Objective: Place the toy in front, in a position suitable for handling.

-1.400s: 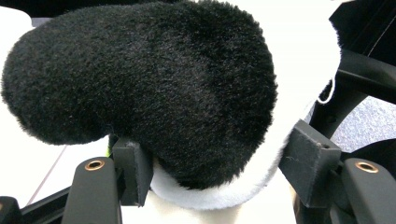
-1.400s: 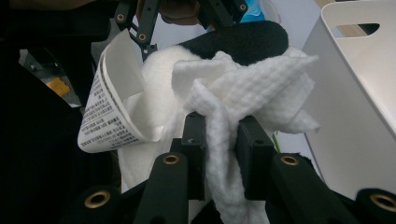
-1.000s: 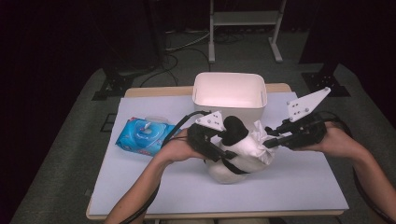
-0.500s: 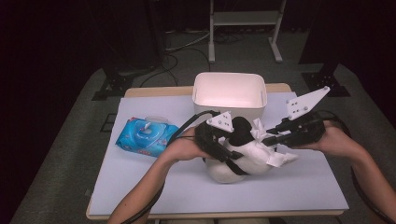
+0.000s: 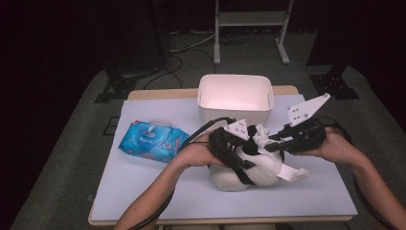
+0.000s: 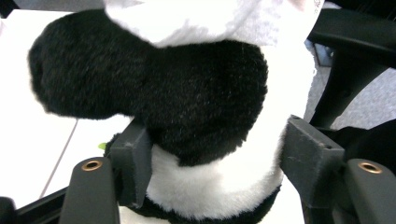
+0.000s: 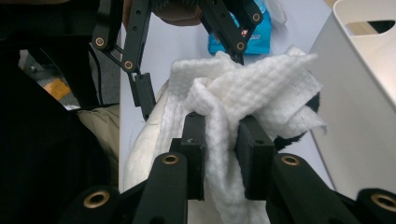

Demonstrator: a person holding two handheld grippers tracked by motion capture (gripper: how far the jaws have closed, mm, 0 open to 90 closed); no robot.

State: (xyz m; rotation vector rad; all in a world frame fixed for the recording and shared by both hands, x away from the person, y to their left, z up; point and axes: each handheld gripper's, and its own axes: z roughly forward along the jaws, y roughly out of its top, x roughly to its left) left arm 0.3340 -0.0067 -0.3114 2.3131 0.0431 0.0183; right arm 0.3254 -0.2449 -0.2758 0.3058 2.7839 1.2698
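Far left on the table (image 5: 143, 191), a blue wipes pack (image 5: 152, 140) is lying flat, well apart from the action. Moving right, the left gripper (image 5: 249, 143) is reaching in over a plush panda (image 5: 249, 170) sitting near the table's middle-front. In the left gripper view its jaws are sitting either side of the toy's (image 6: 205, 116) black-and-white body, pads touching the fur, w/ a black limb sticking out past them; jaws have just been opening a bit, toy between them. Behind, a white bin (image 5: 234, 98) is standing at the back edge. Right of the toy, the right gripper (image 5: 273, 143) is coming in from the side, jaws set narrow & pinching a bunched white wipe (image 7: 243, 93). The wipe (image 5: 261, 136) is lying on top of the toy, touching it, just beside the left gripper's jaws.
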